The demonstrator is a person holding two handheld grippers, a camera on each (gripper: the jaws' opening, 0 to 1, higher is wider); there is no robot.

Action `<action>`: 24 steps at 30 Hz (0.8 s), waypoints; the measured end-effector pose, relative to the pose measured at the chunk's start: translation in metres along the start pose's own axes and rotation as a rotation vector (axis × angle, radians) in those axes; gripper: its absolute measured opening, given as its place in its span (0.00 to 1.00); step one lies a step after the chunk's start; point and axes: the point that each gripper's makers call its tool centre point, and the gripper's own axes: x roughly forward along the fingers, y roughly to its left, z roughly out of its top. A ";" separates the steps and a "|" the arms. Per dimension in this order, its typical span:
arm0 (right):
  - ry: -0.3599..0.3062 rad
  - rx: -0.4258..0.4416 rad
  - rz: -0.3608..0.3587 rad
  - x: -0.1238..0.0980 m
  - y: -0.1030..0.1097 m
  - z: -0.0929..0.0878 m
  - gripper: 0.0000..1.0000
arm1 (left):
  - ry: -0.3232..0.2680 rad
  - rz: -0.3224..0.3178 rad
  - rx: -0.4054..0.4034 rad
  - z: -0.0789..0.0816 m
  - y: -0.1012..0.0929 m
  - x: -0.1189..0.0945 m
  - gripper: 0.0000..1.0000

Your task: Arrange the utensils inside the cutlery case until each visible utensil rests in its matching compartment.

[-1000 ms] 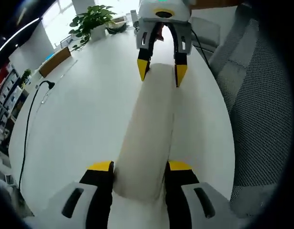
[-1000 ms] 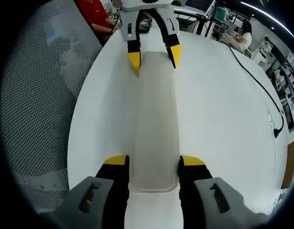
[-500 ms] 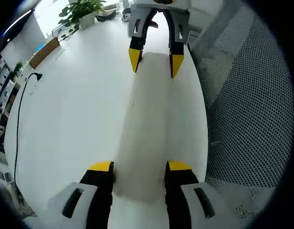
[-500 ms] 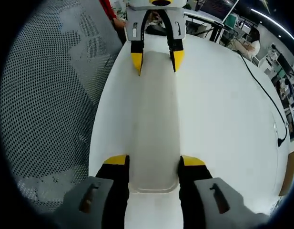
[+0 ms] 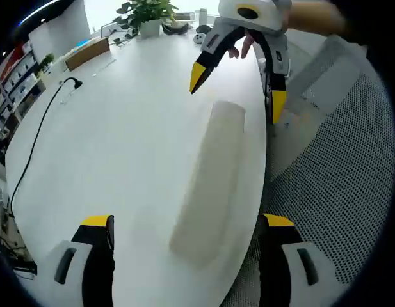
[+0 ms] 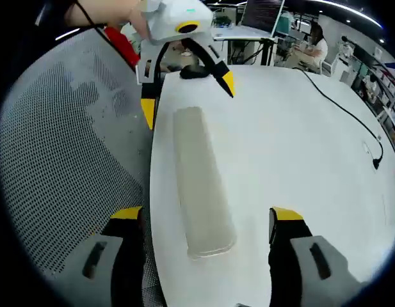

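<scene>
We had cutlery case (image 5: 209,176) lying closed and flat on white surface (image 5: 120,141), close to its edge by mesh chair (image 5: 338,192). Left gripper (image 5: 184,224) jaws spread wide, one each side of case's near end, not touching. Right gripper (image 6: 207,214) same deal at opposite end, jaws wide apart, clear of case. Black cable (image 5: 37,137) trailed well off to left, potted plant (image 5: 146,13) at far end.

Long closed whitish cutlery case (image 5: 210,176) flat near table edge (lid on).
</scene>
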 end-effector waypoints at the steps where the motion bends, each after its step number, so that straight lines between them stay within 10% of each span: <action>1: -0.042 0.023 -0.036 -0.011 -0.005 0.007 0.86 | -0.060 0.025 -0.054 0.010 0.004 -0.011 0.99; 9: -0.494 0.360 -0.372 -0.124 -0.031 0.046 0.99 | -0.702 0.246 -0.584 0.068 0.042 -0.138 1.00; 18: -0.680 0.606 -0.683 -0.199 -0.023 0.018 0.99 | -0.845 0.531 -0.592 0.047 0.034 -0.210 1.00; 24: -0.665 0.559 -0.665 -0.197 0.015 0.022 0.99 | -0.876 0.560 -0.564 0.050 0.018 -0.224 1.00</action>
